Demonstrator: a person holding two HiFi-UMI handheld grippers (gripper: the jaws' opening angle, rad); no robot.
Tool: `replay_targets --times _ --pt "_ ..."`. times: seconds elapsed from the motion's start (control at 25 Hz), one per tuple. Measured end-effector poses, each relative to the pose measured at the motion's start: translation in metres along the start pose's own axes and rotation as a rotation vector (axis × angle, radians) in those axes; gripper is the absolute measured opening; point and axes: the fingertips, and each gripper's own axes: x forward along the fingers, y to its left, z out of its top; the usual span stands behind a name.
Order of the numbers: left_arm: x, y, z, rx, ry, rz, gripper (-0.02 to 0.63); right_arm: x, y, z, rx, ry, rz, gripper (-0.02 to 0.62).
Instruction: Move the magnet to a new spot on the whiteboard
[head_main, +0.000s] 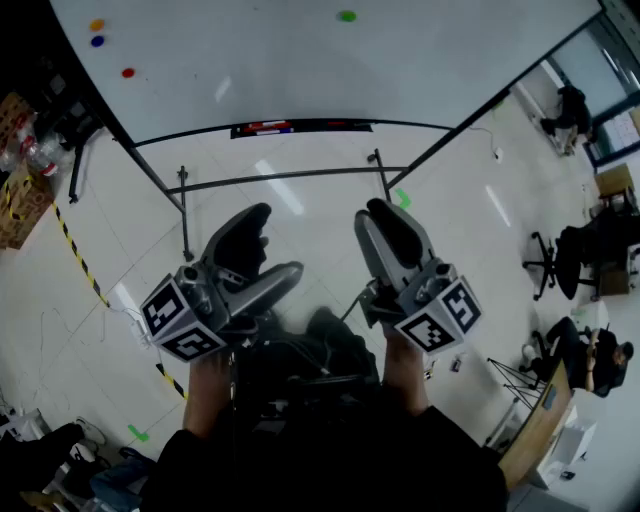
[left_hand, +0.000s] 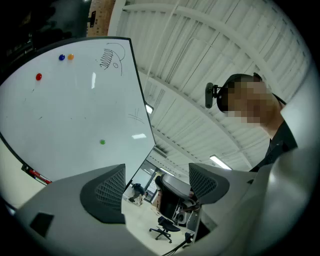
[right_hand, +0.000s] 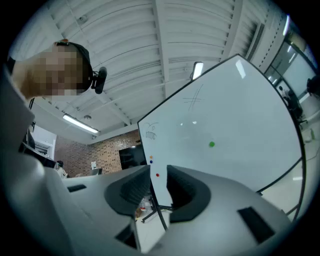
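The left gripper (head_main: 268, 245) and right gripper (head_main: 392, 228) hung well short of the whiteboard (head_main: 300, 70), each with its fingers apart and empty. The green magnet (head_main: 346, 16) sat alone, up and ahead, seemingly nearer the right gripper. The red magnet (head_main: 128, 73), blue magnet (head_main: 97, 41) and orange magnet (head_main: 96, 25) clustered by the whiteboard's left edge.
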Motion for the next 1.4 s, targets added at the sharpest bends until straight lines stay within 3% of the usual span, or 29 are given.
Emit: replay_targets --times 0.24,0.48,0.84,1.4 --pt "0.002 0.002 0.001 -0.014 0.000 0.010 0.390 0.005 0.001 0.000 0.002 0.016 0.014 0.135" --pt "0.016 0.027 0.004 0.015 0.001 0.049 0.390 0.026 -0.026 -0.002 0.013 0.021 0.047 0.135" --pt "0.086 0.066 0.023 0.100 -0.006 0.100 0.390 0.063 -0.098 0.033 0.028 -0.032 0.121 0.135" --pt "0.192 0.113 0.004 0.154 0.030 0.186 0.390 0.064 -0.205 0.061 0.074 -0.053 0.149 0.135"
